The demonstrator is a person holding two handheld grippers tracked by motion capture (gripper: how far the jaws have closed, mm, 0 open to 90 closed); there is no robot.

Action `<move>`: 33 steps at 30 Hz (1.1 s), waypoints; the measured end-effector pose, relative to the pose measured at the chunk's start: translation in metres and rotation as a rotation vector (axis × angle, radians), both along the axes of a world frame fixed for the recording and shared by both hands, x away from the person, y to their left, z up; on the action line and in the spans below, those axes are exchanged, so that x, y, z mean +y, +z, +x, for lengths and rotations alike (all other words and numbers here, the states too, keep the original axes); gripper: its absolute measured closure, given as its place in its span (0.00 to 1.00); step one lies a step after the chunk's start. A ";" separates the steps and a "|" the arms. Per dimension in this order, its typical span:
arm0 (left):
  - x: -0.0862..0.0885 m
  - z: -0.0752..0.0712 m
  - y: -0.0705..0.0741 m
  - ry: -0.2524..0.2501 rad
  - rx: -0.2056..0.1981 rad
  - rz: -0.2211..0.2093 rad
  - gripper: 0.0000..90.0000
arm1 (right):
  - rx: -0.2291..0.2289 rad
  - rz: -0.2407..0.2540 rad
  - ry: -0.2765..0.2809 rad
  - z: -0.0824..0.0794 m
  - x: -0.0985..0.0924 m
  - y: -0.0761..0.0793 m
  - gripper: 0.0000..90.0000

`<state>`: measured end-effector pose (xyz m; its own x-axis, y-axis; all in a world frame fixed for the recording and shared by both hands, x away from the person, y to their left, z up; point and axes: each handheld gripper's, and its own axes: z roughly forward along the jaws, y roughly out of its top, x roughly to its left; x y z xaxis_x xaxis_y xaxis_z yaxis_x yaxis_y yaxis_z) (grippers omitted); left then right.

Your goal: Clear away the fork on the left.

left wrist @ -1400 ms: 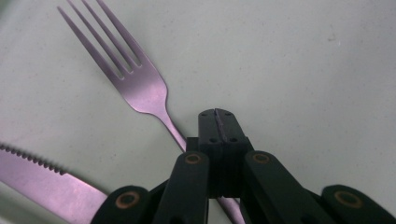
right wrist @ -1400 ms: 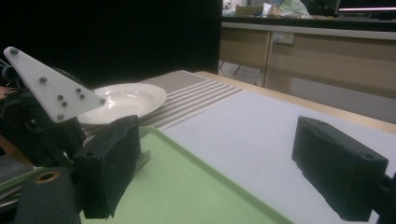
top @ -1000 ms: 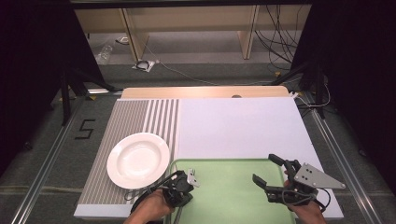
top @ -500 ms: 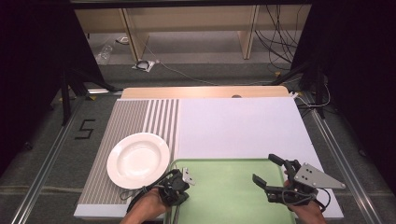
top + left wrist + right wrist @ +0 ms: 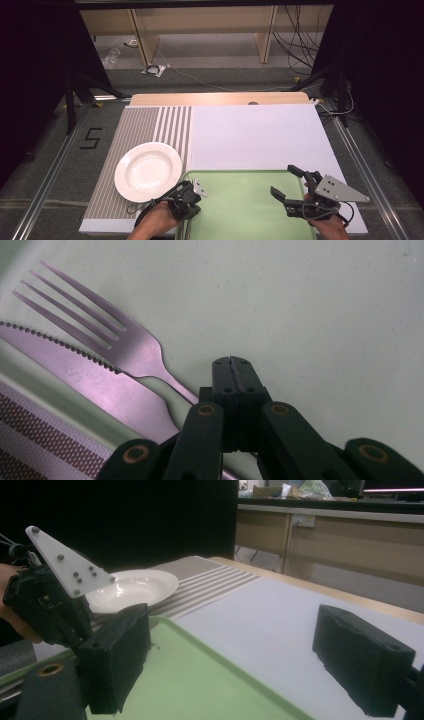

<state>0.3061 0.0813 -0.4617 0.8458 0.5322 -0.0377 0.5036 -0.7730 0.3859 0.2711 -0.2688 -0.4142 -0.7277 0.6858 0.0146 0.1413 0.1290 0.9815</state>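
Left gripper (image 5: 232,365) clenched on nothing beside fork (image 5: 115,335) handle; knife (image 5: 90,380) adjacent, may snag. Right gripper (image 5: 289,181) released over tray (image 5: 240,210).

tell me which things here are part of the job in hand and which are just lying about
In the job:
- fork and knife, side by side on the green tray
- left gripper, jaws shut, on the fork's handle
- right gripper, open above the tray

Lying about:
- white plate
- striped placemat
- cables on the floor
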 end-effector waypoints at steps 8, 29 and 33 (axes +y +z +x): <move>0.001 -0.003 0.010 0.031 -0.014 -0.071 0.76 | 0.001 0.000 0.001 0.000 0.000 0.000 0.18; 0.027 -0.006 0.042 0.262 -0.093 -0.273 0.26 | 0.002 -0.007 0.001 -0.001 0.001 0.000 0.18; 0.033 -0.005 0.049 0.296 -0.117 -0.317 0.23 | 0.002 -0.005 0.002 0.000 0.001 0.000 0.18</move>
